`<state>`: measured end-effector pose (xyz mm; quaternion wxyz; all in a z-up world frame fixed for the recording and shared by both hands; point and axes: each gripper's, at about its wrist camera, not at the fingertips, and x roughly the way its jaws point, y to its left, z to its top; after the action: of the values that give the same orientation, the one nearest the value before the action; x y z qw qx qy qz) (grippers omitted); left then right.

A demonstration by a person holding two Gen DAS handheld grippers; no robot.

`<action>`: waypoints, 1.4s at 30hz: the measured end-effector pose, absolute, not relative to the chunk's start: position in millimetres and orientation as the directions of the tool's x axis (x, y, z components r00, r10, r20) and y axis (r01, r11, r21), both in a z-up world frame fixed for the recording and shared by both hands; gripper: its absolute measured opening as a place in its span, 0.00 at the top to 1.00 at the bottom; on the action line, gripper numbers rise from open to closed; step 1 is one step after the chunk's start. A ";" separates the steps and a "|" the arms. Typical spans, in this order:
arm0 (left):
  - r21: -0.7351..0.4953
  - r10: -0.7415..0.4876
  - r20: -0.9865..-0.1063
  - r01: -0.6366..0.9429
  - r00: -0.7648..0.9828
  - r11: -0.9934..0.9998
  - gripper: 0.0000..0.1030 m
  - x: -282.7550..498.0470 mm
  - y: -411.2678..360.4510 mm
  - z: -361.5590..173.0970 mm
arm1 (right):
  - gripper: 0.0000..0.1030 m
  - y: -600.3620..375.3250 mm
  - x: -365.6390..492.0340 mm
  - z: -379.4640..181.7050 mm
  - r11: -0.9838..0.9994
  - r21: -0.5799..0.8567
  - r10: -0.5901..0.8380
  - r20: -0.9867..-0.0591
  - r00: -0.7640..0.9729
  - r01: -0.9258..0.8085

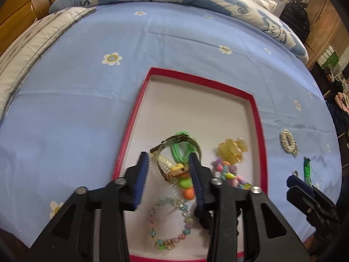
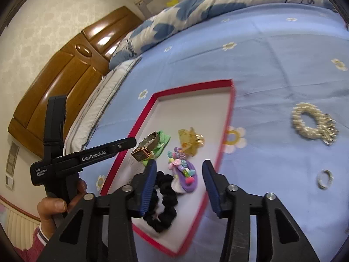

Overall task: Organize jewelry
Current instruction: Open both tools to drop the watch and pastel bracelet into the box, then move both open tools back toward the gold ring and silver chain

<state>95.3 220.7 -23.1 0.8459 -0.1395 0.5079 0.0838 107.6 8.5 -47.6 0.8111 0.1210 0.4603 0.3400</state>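
right wrist view shows the right gripper [image 2: 180, 186] with its blue pads apart and nothing pinched between them; it hangs over the near right corner of the red-rimmed tray [image 2: 226, 118], above a black scrunchie [image 2: 164, 203] and a purple beaded clip [image 2: 186, 175] lying on the tray floor. out on the blue sheet [image 2: 272, 69], to the right of the tray and clear of it, lie a pearl scrunchie [image 2: 309, 122] and, nearer the camera, a small silver ring [image 2: 325, 179]. the ring sits to the right of the claw's right pad, near but not touching; the pearl scrunchie lies farther up and to the right, its oval stretched roughly across the frame. so anything still loose lies off to the right of this claw, and the right hand looks the nearer one for it

left wrist view shows the left gripper [image 1: 168, 183] also parted and empty, pointing steeply down over the tray's near half, where a gold watch [image 1: 174, 150], a clear comb [image 1: 160, 174], a green tie [image 1: 183, 150], a yellow claw clip [image 1: 231, 150] and a pastel bead bracelet [image 1: 172, 222] already lie. a green clip [image 1: 307, 170] rests on the sheet beyond the tray's right edge, beside the right gripper's tip at the frame edge, its long axis running away from the camera; the tray rim stands between it and the left claw, so that too seems the right hand's to fetch
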 end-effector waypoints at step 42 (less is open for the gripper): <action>-0.188 -0.195 -0.888 0.059 0.417 0.980 0.48 89.1 33.3 -17.0 | 0.28 -222.3 39.5 -59.9 0.930 0.364 0.325 -0.731 0.600 -0.060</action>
<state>89.1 33.3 -17.0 0.8394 -0.0638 0.5344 -0.0756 39.5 -222.3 -59.9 0.8812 0.1527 0.4338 0.1091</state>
